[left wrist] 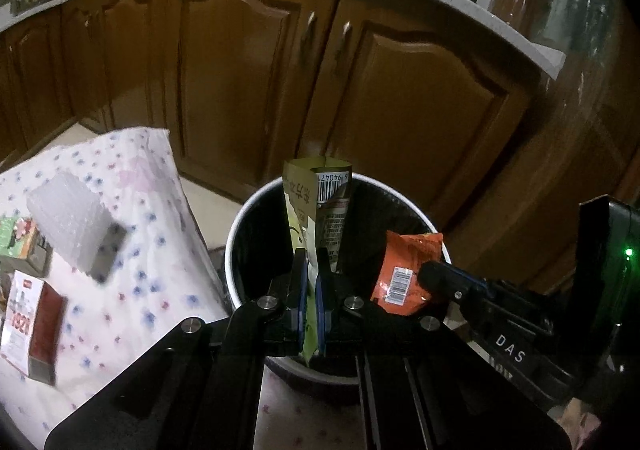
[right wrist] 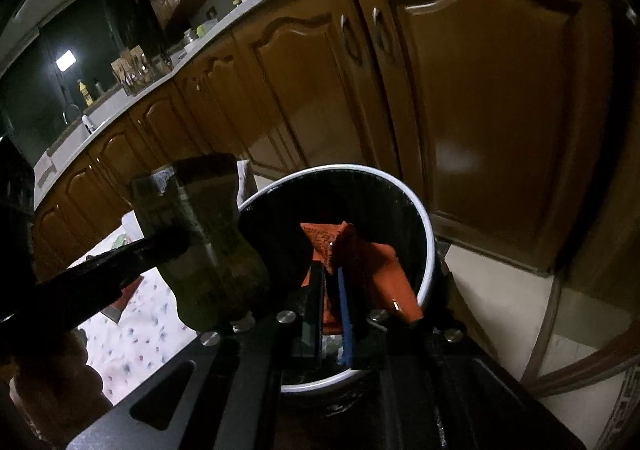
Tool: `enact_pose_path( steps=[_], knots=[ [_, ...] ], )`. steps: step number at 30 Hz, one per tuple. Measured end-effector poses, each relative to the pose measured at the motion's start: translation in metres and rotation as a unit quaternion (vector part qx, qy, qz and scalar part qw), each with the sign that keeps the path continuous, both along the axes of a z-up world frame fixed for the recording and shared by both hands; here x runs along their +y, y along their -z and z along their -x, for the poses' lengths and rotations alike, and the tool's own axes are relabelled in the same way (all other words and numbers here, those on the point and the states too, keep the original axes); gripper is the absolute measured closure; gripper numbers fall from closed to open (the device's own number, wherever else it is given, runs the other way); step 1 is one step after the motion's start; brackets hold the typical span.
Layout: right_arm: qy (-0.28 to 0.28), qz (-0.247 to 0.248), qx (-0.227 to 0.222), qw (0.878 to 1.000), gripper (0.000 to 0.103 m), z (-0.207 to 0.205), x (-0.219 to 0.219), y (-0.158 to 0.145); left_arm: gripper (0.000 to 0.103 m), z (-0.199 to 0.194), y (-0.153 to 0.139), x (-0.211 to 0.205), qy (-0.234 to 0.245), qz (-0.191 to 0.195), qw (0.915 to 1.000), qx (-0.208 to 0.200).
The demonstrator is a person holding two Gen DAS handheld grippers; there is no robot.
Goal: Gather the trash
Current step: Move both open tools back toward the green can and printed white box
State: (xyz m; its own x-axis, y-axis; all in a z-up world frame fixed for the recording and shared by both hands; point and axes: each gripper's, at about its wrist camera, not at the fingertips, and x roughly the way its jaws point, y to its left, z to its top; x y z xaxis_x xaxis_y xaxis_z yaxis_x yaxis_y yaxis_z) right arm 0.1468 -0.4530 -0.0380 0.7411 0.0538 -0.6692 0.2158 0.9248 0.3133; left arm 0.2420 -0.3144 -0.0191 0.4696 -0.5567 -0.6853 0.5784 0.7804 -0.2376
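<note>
While both wrappers hang over the bin (left wrist: 240,226), low centre of frame: drop step in hand. Left gripper (left wrist: 311,270) clamped on green wrapper (left wrist: 316,205), standing upright above the black liner. Right gripper (right wrist: 330,282) pinching orange wrapper (right wrist: 360,262), just inside the rim. Next: part both jaws, let each fall clear. Boxes (left wrist: 36,326) left on floral cloth (left wrist: 152,209), lower left.

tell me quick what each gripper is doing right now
Left gripper: shut on the green wrapper, over the trash bin.
Right gripper: shut on the orange wrapper, over the same bin.
</note>
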Motion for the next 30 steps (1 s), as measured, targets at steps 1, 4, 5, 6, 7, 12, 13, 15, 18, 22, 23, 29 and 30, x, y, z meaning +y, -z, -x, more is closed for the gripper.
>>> enact_pose_path(
  steps=[1, 4, 5, 6, 7, 12, 13, 15, 18, 22, 23, 29, 30],
  knots=[
    [-0.003, -0.004, 0.001, 1.0, 0.093, -0.001, -0.001, 0.001, 0.1, 0.0, 0.002, 0.0, 0.003, -0.002, 1.0, 0.005],
    [0.0, -0.003, 0.006, 1.0, 0.09, -0.002, -0.002, 0.001, 0.087, -0.001, 0.007, 0.0, 0.007, -0.008, 0.9997, 0.023],
    [0.001, -0.006, 0.007, 1.0, 0.083, -0.002, -0.003, 0.001, 0.079, 0.0, 0.008, 0.002, 0.005, -0.009, 0.9997, 0.022],
    [0.002, -0.01, 0.008, 1.0, 0.062, -0.003, -0.004, 0.001, 0.075, 0.002, 0.008, 0.005, 0.001, -0.01, 0.9997, 0.021],
    [0.003, -0.014, 0.006, 1.0, 0.049, -0.001, -0.005, 0.001, 0.069, 0.003, 0.008, 0.009, -0.002, -0.007, 0.9997, 0.022],
    [0.004, -0.016, -0.005, 1.0, 0.037, 0.005, -0.003, -0.003, 0.063, 0.007, 0.007, 0.03, -0.018, 0.005, 0.9992, 0.035],
    [0.005, -0.017, -0.007, 1.0, 0.037, 0.007, -0.003, -0.004, 0.063, 0.008, 0.007, 0.034, -0.021, 0.009, 0.9991, 0.037],
    [0.004, -0.018, -0.012, 1.0, 0.037, 0.01, -0.001, -0.007, 0.058, 0.015, 0.005, 0.049, -0.035, 0.011, 0.9988, 0.033],
    [0.003, -0.024, -0.023, 0.999, 0.03, 0.018, 0.005, -0.012, 0.052, 0.026, 0.002, 0.073, -0.056, 0.016, 0.9981, 0.022],
    [-0.002, -0.038, -0.032, 0.999, 0.026, 0.027, 0.02, -0.014, 0.051, 0.038, 0.002, 0.103, -0.08, 0.018, 0.9964, 0.022],
    [-0.006, -0.043, -0.034, 0.999, 0.025, 0.028, 0.024, -0.015, 0.05, 0.041, 0.003, 0.113, -0.086, 0.019, 0.9958, 0.024],
    [-0.039, -0.057, -0.043, 0.997, 0.021, 0.038, 0.064, -0.02, 0.048, 0.059, 0.004, 0.166, -0.131, 0.018, 0.991, 0.019],
    [-0.046, -0.059, -0.043, 0.996, 0.021, 0.038, 0.072, -0.021, 0.047, 0.061, 0.005, 0.17, -0.134, 0.02, 0.9906, 0.02]
  ],
)
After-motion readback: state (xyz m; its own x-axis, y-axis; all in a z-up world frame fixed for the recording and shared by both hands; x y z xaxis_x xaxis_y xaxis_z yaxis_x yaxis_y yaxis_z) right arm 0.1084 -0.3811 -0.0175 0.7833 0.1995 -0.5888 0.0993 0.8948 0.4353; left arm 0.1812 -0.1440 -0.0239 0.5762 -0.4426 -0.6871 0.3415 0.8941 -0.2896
